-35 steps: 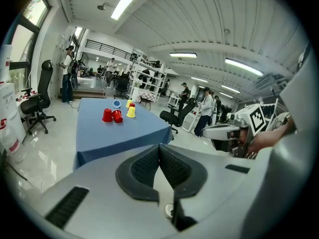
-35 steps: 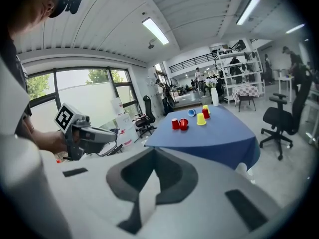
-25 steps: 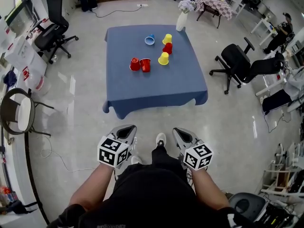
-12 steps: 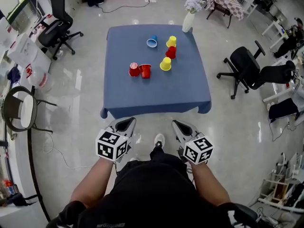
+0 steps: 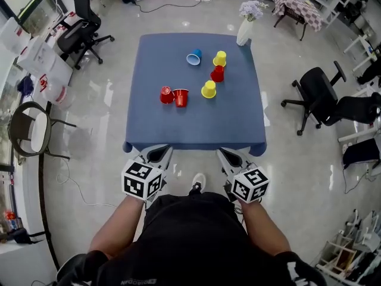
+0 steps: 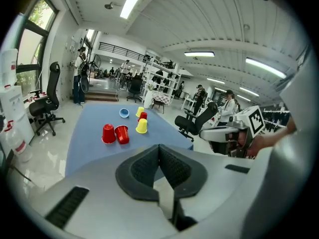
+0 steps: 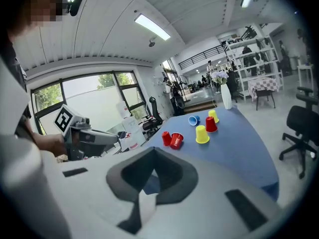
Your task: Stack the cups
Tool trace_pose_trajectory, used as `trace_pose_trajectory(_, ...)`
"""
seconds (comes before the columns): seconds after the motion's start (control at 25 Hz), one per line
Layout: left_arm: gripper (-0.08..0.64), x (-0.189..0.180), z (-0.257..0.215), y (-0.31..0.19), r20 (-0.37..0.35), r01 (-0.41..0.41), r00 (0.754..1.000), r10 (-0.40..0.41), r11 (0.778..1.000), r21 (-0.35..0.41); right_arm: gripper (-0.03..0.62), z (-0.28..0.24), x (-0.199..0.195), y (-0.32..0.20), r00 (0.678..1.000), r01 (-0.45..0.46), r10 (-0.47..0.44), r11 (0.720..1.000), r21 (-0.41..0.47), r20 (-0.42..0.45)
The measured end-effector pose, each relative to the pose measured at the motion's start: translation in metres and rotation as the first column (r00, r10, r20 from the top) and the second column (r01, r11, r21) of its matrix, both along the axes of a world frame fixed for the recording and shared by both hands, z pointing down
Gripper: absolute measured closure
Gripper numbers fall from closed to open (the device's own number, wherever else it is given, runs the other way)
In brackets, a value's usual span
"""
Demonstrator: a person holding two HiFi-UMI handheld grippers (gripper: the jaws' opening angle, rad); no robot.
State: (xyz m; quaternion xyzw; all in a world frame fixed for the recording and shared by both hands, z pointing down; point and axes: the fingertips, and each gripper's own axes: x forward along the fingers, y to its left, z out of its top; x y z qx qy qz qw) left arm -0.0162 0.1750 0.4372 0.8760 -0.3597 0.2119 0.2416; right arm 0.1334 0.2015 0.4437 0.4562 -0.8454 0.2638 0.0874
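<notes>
The square worktop draped in blue cloth (image 5: 196, 121) stands on the glossy pale floor directly ahead of the person. Both forearms reach forward side by side from the waist, each gripper tipped gently downward at the worktop's near edge. The left gripper (image 5: 156, 155) and the right gripper (image 5: 229, 155) both have their fingers pressed together with nothing between them, as each gripper view shows close up. The cups sit well apart from the fingers, past the worktop's middle. A pair of red plastic cups (image 5: 173, 96) stands left of centre. To their right, a yellow plastic cup (image 5: 209, 89), a third red cup (image 5: 217, 74) and a second yellow cup (image 5: 219, 58) form a line. A blue plastic cup (image 5: 193, 58) lies on its side beside that line. The head view alone shows the black office chairs (image 5: 318, 97) around; each gripper view catches the other gripper's marker cube.
</notes>
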Motion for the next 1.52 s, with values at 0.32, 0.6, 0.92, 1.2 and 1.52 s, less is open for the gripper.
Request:
trace_pose_trajectory(0.32,0.555,0.012,-0.007,-0.031,0.021,0.102,0.995,-0.102,0.995,0.024,0.591,0.008,0.026,-0.031,0.997,0.077,-0.077,0.997,-0.007,0.001)
trace_pose_trajectory(0.6,0.555,0.015,0.014,-0.021,0.059,0.091,0.994,-0.089,0.995,-0.032,0.591,0.022,0.017,-0.039,0.995,0.101,-0.1,0.994,-0.032,0.025)
trace_pose_trajectory(0.92,0.555,0.019,0.013,-0.05,0.049,0.044,0.998,-0.043,0.999,-0.02,0.591,0.022,0.008,-0.057,0.996,0.087,-0.088,0.996,-0.014,-0.003)
trace_pose_trajectory(1.2,0.555,0.013,-0.002,-0.1,0.025,-0.001,1.0,0.0,1.0,0.01,0.591,0.009,0.001,-0.098,0.998,0.051,-0.05,0.999,0.008,-0.038)
trace_pose_trajectory(1.52,0.555,-0.014,0.0,-0.156,0.017,-0.055,0.998,0.055,0.998,0.017,0.591,0.009,-0.025,-0.144,0.996,0.013,-0.013,1.0,0.003,-0.089)
